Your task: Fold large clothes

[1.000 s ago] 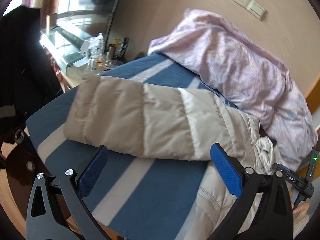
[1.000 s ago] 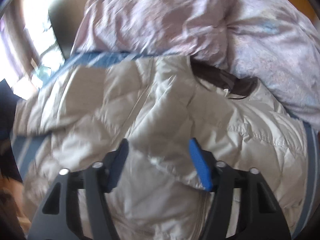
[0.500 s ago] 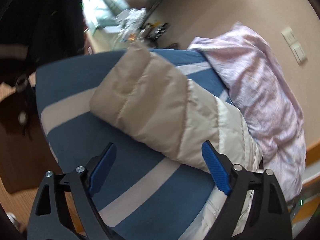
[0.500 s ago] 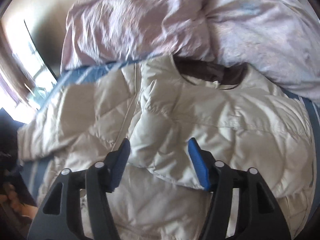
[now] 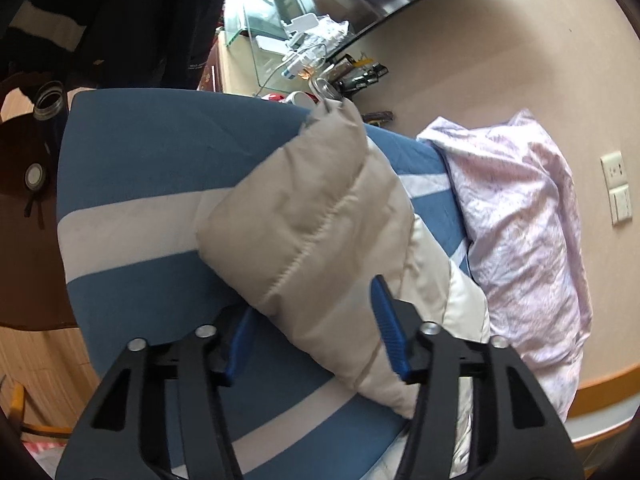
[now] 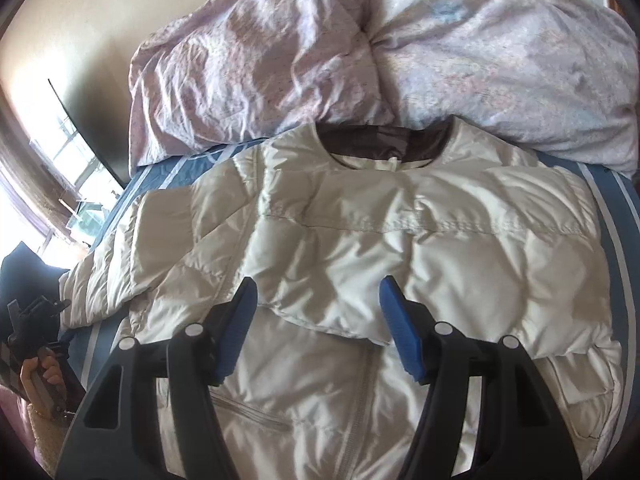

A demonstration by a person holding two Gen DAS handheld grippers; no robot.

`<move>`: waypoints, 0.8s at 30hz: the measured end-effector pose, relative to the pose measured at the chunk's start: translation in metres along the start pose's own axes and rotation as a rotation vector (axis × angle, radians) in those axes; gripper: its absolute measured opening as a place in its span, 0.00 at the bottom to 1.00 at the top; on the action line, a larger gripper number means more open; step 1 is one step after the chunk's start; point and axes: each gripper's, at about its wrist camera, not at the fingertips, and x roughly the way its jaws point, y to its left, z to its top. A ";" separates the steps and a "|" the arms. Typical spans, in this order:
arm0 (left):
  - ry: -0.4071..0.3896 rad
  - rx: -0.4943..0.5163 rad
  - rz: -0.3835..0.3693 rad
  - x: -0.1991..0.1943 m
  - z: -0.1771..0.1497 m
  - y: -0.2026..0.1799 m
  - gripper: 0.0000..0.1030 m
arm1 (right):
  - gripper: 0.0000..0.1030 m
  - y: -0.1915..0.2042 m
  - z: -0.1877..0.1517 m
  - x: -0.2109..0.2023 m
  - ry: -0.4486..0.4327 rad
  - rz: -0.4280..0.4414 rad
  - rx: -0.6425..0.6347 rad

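A cream and beige puffer jacket (image 6: 360,240) lies front up on the blue and white striped bed (image 5: 132,168), its brown-lined collar toward the pillows. One sleeve is folded across the chest. The other sleeve (image 5: 316,216) stretches out to the left, its cuff near the bed's far edge. My left gripper (image 5: 312,316) is open, its jaws on either side of this sleeve, the sleeve lying between them. My right gripper (image 6: 316,312) is open and empty, hovering above the folded sleeve's cuff at the jacket's middle.
A crumpled lilac duvet (image 6: 380,52) is piled at the head of the bed against the wall. A glass-topped stand with bottles and clutter (image 5: 312,56) stands past the bed's far side. A dark coat (image 5: 100,20) hangs at left, above a brown table (image 5: 24,200).
My left gripper has moved in onto the outstretched sleeve, so its jaws now straddle it. My right gripper has pulled back and risen, showing the whole upper jacket.
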 end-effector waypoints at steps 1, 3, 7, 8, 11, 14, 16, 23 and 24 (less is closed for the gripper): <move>-0.004 -0.003 0.002 0.001 0.001 0.000 0.42 | 0.62 -0.002 -0.001 -0.001 -0.001 -0.001 0.005; -0.023 -0.002 0.000 0.002 0.004 0.001 0.29 | 0.62 -0.008 -0.002 -0.005 -0.008 -0.007 0.014; -0.065 0.042 -0.021 -0.003 0.008 -0.009 0.12 | 0.62 -0.018 -0.006 -0.013 -0.021 -0.014 0.027; -0.076 0.057 -0.020 -0.005 0.009 -0.013 0.11 | 0.62 -0.020 -0.007 -0.016 -0.025 -0.015 0.030; -0.116 0.119 -0.026 -0.016 0.011 -0.034 0.10 | 0.62 -0.029 -0.008 -0.026 -0.044 -0.018 0.042; -0.154 0.180 -0.068 -0.034 0.010 -0.062 0.10 | 0.63 -0.040 -0.008 -0.038 -0.070 -0.020 0.055; -0.186 0.231 -0.103 -0.047 0.008 -0.087 0.09 | 0.65 -0.048 -0.009 -0.046 -0.086 -0.023 0.066; -0.259 0.457 -0.281 -0.100 -0.031 -0.193 0.09 | 0.65 -0.089 -0.013 -0.071 -0.134 -0.054 0.133; -0.259 0.487 -0.304 -0.104 -0.039 -0.206 0.09 | 0.65 -0.095 -0.014 -0.074 -0.136 -0.060 0.143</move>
